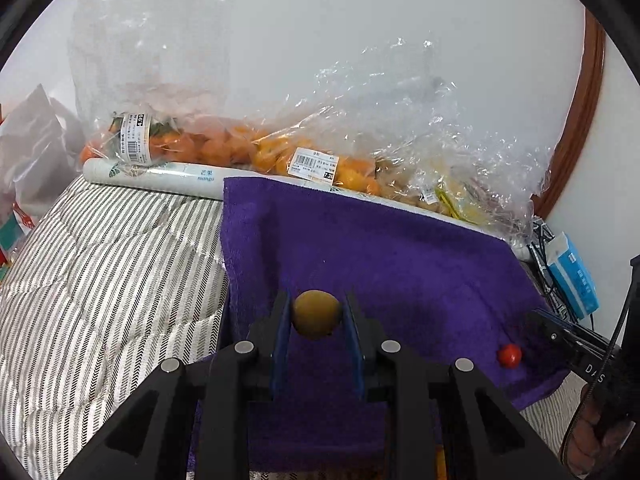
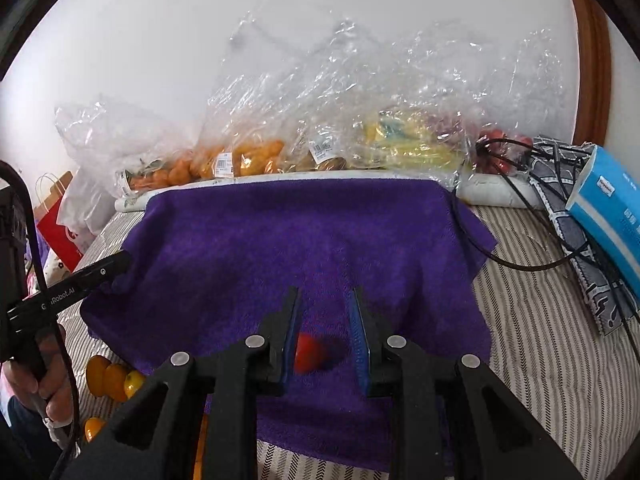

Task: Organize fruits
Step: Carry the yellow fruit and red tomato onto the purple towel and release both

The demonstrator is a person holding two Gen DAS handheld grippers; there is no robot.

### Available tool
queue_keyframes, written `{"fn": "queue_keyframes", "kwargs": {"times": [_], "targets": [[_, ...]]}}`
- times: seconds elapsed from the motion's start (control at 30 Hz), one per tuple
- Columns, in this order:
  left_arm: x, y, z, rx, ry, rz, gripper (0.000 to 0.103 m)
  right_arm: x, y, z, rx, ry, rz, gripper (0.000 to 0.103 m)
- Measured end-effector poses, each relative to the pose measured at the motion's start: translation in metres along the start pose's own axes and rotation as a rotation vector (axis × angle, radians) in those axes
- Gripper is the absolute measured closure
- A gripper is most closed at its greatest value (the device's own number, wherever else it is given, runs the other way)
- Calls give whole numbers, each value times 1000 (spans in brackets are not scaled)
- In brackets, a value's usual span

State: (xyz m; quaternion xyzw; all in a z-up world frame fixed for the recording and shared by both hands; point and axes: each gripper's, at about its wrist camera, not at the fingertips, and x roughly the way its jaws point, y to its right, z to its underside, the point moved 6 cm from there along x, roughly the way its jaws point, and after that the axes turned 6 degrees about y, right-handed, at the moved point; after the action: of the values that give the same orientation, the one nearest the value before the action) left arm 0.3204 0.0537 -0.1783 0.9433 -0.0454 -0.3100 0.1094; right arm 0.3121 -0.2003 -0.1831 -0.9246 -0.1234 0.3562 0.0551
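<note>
Spread over the striped bed, a purple terry towel [image 1: 400, 248] is serving as sorting ground: left hand-held gripper [image 1: 317, 314] is clamping a brownish-yellow round fruit [image 1: 316, 313], right hand-held gripper [image 2: 325, 330] is straddling, apart, a small red tomato [image 2: 309, 353].

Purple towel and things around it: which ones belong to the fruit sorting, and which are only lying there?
For the job:
- left claw shut on brown fruit
- right claw, open around red fruit
- purple towel
- bagged oranges
- loose oranges

Lying about:
- tissue box
- black cable
- red paper bag
</note>
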Motion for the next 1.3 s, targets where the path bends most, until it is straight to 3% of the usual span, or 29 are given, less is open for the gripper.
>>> {"fn": "queue_keyframes", "kwargs": {"times": [0.33, 0.47, 0.63, 0.7, 0.73, 0.87, 1.17, 1.3], "targets": [[5, -1, 5, -13, -33, 8, 78, 2, -3, 1, 4, -4, -5, 77], [5, 0, 8, -5, -42, 8, 78, -2, -3, 0, 5, 3, -7, 61], [6, 5, 9, 17, -51, 8, 77, -8, -4, -3, 6, 23, -7, 49], [5, 6, 9, 21, -57, 14, 67, -11, -5, -4, 0, 41, 0, 48], [4, 7, 8, 18, -52, 17, 58, -12, -6, -5, -5, 48, 4, 48], [-4, 7, 3, 14, -11, 19, 50, -16, -10, -5, -20, 63, -1, 48], [-26, 8, -8, 23, 83, -6, 50, -34, -22, -10, -61, 120, -1, 48], [-39, 11, -17, 75, 130, -59, 50, -49, -30, -19, -80, 177, -9, 47]]}}
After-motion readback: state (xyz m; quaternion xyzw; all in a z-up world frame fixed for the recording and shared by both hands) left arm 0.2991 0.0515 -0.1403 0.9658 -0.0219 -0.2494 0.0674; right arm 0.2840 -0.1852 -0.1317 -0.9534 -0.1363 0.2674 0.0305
